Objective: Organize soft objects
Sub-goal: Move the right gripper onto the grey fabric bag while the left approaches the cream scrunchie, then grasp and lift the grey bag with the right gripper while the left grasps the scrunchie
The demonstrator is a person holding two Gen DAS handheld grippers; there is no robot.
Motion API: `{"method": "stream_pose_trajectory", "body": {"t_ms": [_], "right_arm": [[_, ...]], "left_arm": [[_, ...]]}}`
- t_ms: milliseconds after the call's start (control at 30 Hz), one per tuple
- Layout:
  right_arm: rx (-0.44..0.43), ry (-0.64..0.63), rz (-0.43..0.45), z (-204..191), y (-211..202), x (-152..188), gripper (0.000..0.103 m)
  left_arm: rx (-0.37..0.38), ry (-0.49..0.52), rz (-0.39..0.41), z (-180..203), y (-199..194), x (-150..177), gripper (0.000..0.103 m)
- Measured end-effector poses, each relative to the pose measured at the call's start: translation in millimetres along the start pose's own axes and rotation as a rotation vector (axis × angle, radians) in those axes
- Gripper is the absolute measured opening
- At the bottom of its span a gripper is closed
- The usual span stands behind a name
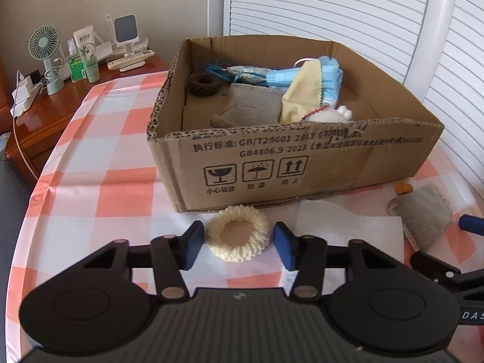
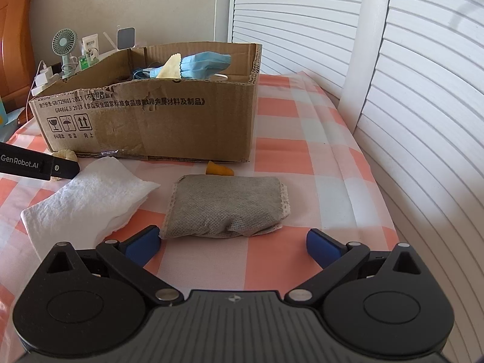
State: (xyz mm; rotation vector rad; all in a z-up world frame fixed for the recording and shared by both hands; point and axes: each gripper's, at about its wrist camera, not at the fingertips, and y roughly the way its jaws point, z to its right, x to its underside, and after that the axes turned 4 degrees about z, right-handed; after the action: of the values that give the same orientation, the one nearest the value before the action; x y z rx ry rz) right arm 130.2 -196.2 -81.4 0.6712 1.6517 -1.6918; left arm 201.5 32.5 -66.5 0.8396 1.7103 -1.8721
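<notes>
The cream scrunchie (image 1: pixel 238 232) is being straddled by the left hand-held gripper (image 1: pixel 239 246), sitting right between the blue pads (image 1: pixel 193 246) at dead centre, nudged toward 12 o'clock from the tips. The jaws are being held at a narrowish gap with slivers of space on both sides, so nothing is being squeezed yet as far as can be told. No long axis is being offered by a ring like this, so any closing line should work; it's probably just going to be pinched flat across the hole.

The scrunchie is lying flat on the checked desk (image 1: pixel 90 181), just short of the box (image 1: pixel 302 163) wall at its 12 o'clock. It's looking fluffy, ribbed, knitted, very squashy.

The right hand-held gripper (image 2: pixel 233 245) is being held wide open, with the grey pouch (image 2: pixel 227 205) lying crosswise at its 12 o'clock, long axis running 9 to 3, the near edge just ahead of the pads and untouched. A white tissue (image 2: pixel 81 199) is sitting at 10 o'clock from it.

The left one is clearly the nearer for the scrunchie; a lift up over the wall is being guessed as the next step.
</notes>
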Motion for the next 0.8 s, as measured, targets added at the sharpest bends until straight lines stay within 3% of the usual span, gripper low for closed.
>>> {"method": "stream_pose_trajectory", "body": {"t_ms": [800], "right_arm": [[-0.102, -0.113, -0.045, -8, 28, -31, 0.1]], "left_arm": [[0.057, 0.024, 0.018, 1, -2, 0, 0.045]]}}
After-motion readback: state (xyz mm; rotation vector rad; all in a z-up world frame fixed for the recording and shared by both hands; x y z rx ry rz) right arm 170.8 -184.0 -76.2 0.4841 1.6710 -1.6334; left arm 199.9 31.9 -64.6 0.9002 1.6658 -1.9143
